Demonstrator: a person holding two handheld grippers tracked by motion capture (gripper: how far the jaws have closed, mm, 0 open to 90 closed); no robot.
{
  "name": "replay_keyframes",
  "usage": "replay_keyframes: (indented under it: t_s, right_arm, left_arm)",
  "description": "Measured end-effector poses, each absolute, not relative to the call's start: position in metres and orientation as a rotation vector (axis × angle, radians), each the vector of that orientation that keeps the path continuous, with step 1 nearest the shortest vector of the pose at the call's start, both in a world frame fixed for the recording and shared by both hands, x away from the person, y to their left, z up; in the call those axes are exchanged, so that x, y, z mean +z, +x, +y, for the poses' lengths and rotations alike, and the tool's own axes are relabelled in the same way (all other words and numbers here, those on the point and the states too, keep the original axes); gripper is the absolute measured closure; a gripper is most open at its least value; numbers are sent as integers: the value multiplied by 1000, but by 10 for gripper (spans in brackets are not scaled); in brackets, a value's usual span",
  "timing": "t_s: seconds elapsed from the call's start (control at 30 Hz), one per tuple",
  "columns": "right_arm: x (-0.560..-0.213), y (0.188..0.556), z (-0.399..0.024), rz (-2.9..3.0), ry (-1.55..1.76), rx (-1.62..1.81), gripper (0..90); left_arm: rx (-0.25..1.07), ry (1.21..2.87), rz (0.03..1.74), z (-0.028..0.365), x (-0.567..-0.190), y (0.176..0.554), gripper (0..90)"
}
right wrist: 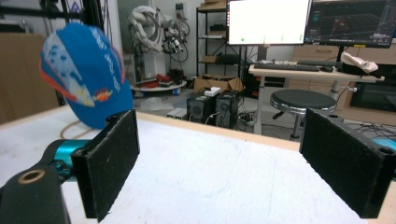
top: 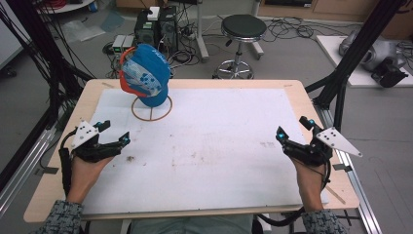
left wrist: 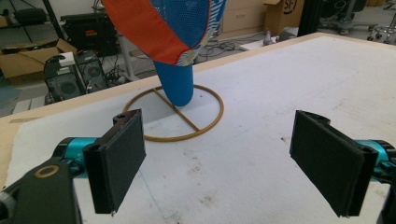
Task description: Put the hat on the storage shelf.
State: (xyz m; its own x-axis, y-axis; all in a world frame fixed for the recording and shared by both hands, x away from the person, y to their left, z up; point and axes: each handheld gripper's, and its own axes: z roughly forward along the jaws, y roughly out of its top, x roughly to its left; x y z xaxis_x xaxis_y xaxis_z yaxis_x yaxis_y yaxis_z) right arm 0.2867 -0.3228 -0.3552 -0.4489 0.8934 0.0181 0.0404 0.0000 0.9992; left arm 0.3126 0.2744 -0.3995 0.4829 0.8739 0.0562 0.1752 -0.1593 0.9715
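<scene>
Cap (top: pixel 145 75) in blue with an orange brim sits on a blue stand (left wrist: pixel 176 84) at the far left of the white mat (top: pixel 219 141), the stand's wire ring base (top: pixel 152 108) lying flat on the mat. Nearest to it is the left gripper (top: pixel 114 132), low over the mat's left edge and pointed toward the ring; its jaws stand wide apart and hold nothing. To lift the cap cleanly, I'd judge it best to come in above the ring and pinch the brim's edge, not the stand. Well apart on the right side, the right gripper (top: pixel 291 130) also gapes wide and empty.
</scene>
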Motion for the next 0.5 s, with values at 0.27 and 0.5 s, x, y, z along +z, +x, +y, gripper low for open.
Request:
replay_keyframes:
  t_s: [0.27,0.5]
  right_arm:
    - [-393,287,-311,1649,1015,1475,112]
    - [-418,291,-311,1737,1100,1456,112]
  left_arm:
    - [803,1657,911,269,-403,312,184]
    - [812,1666,908,265,-406,310,185]
